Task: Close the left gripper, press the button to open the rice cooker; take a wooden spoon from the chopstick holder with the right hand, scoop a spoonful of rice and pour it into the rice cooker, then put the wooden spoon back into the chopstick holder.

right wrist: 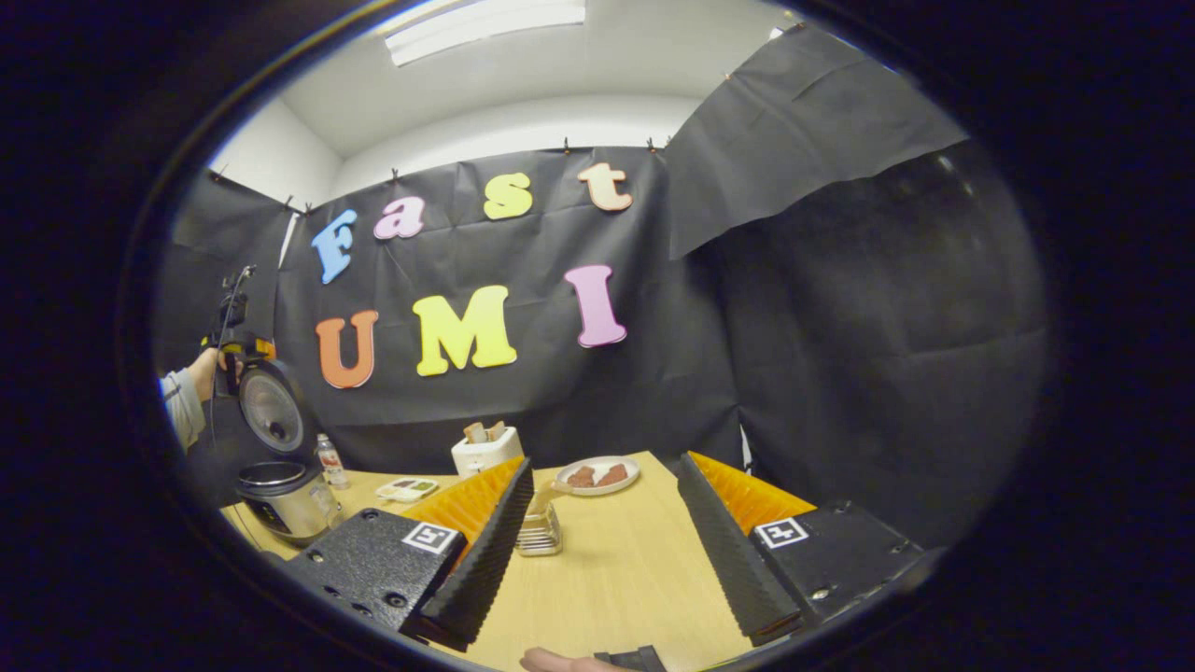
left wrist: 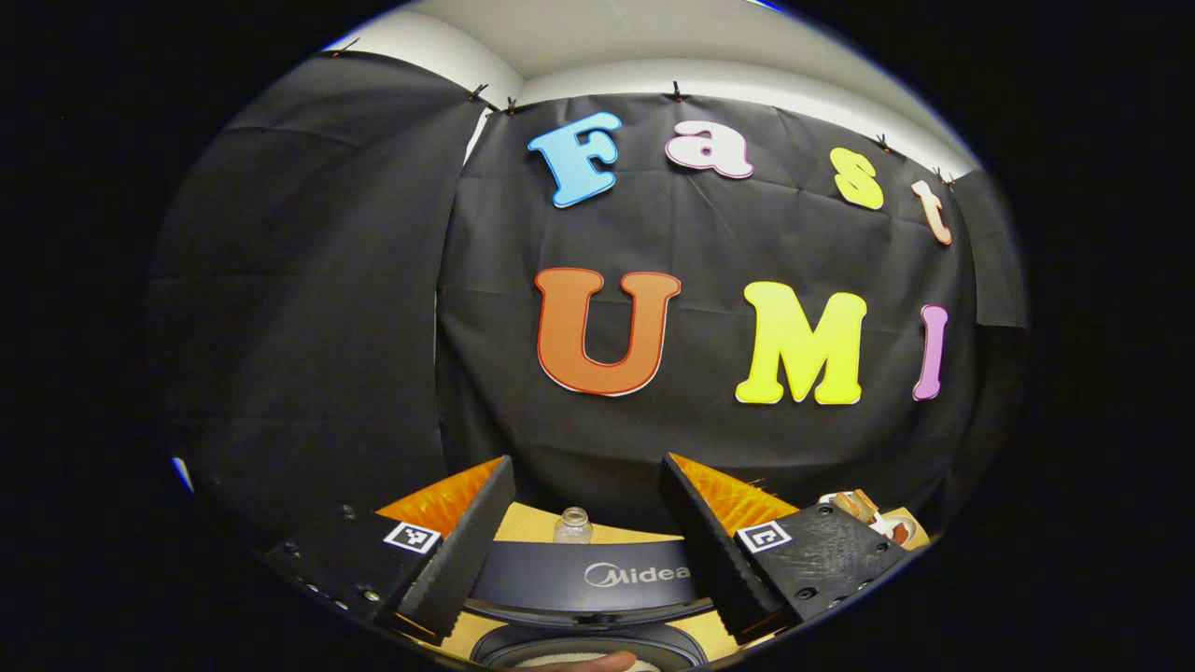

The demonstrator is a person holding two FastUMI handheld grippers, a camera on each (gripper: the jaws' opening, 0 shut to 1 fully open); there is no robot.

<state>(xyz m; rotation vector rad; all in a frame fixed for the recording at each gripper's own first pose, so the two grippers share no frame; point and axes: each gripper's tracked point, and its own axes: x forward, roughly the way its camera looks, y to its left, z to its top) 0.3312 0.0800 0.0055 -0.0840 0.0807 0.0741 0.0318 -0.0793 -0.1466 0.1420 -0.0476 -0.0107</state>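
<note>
Cooker lid up, spoon fetch is next.
Rice cooker open at table left; left gripper above it, jaws spread. Right gripper spread, empty, must reach chopstick holder and wooden spoon just ahead.

Table pale yellow wood; rice cooker silver body, dark rim, its lid dark navy; toaster white; plate white with brown food; bottle clear; tray white with green and dark bits
</note>
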